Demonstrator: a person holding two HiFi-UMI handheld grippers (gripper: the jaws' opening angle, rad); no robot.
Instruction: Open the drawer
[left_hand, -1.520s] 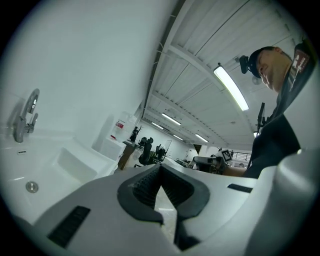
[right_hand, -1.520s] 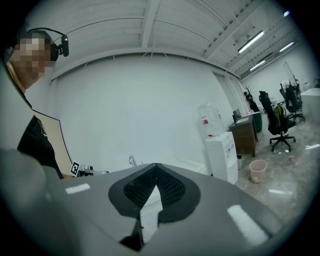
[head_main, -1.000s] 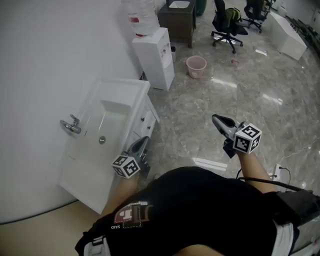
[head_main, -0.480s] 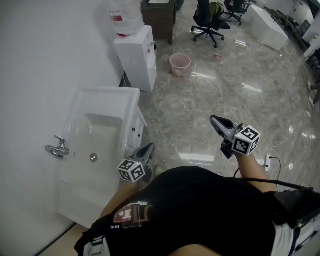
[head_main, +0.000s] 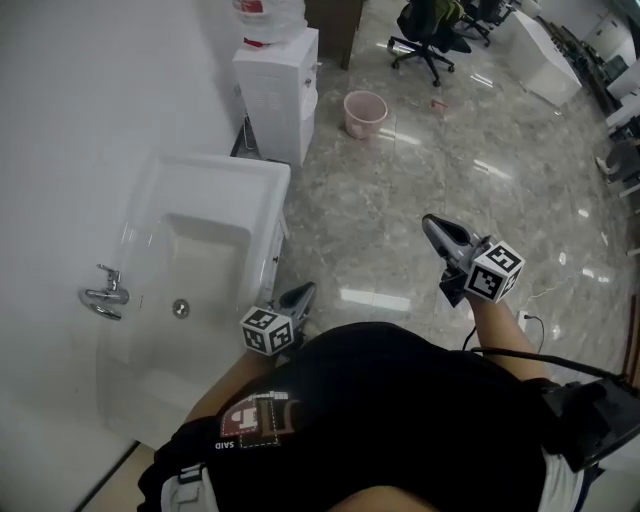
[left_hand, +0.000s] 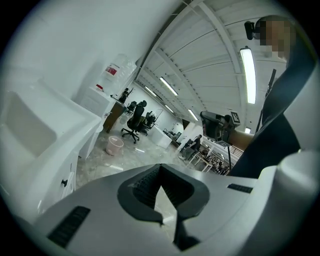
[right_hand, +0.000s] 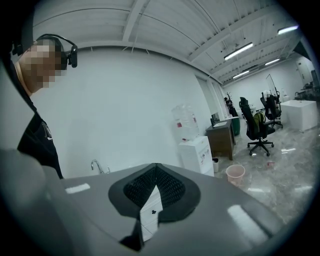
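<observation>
Beside the white sink cabinet (head_main: 272, 172) nothing has begun: its drawer (left_hand: 66, 175) sits shut, knob untouched. The left tool (head_main: 304, 291) hangs near it, clenched and empty; the right tool (head_main: 432, 226), likewise clenched on nothing, is well apart.

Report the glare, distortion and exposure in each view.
Head view: ceiling lights glare in bright streaks off the polished floor, and the white sink shows little detail. Left gripper view: the fisheye lens bends the ceiling beams, the corners are black, and one lamp is blown out. Right gripper view: same round vignette, with the wall evenly lit.
</observation>
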